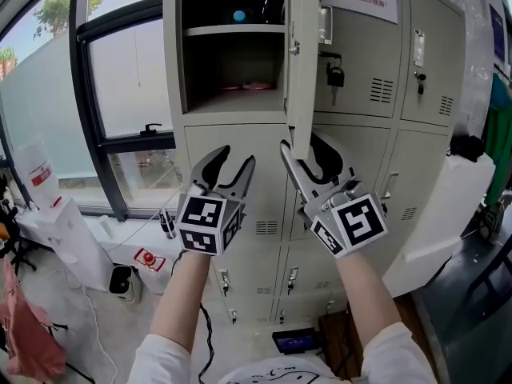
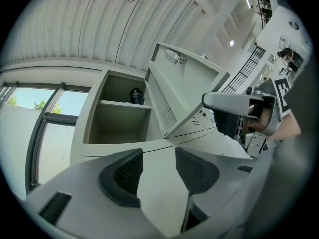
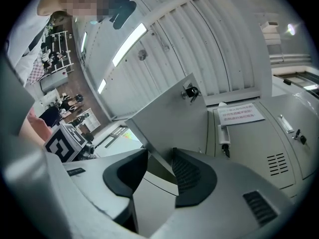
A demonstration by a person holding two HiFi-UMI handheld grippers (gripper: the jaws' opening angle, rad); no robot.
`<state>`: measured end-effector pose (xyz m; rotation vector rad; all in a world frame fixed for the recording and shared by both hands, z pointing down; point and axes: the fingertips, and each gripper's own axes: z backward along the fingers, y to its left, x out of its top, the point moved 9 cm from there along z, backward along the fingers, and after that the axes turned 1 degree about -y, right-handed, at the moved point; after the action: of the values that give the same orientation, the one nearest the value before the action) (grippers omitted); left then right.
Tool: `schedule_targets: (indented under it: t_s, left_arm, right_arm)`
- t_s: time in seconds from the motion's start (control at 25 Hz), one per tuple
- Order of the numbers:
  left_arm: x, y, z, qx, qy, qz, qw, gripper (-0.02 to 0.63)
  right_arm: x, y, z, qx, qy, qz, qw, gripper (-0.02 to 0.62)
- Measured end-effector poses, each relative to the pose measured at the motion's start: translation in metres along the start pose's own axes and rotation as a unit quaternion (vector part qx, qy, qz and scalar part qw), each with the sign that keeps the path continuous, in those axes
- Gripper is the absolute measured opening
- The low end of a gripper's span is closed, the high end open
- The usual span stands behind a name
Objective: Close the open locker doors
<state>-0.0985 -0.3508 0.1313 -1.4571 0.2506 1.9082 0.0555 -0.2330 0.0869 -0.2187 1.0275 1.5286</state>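
While locker door point(image 1: 304, 70) stands open, padlock point(image 1: 335, 76) hangs just beside it

Main thing in the way is the pale grey metal locker door point(image 1: 302, 54), swung out edge-on at upper centre of the head view. Its bottom corner sits in the gap between the right gripper's point(image 1: 302, 146) parted jaws, not pinched. Left of it the open locker compartment point(image 1: 232, 66) gapes, split by a shelf point(image 1: 234, 30) with a small blue object point(image 1: 239, 15) on top. Right of the door, a black padlock point(image 1: 335, 76) hangs proud of the neighbouring closed door. The left gripper point(image 1: 238, 157), jaws apart with nothing between them, has open air before the closed lower locker fronts point(image 1: 240, 134).
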Motion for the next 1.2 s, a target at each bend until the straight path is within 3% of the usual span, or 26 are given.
schedule_targets:
  t_s: [1.2]
  left_arm:
    - [0.007,0.091,0.036,0.08,0.004,-0.035,0.9961,0.215]
  right_arm:
    - [-0.032,0.046,-0.087,0.079,0.035,-0.019,0.996,0.144]
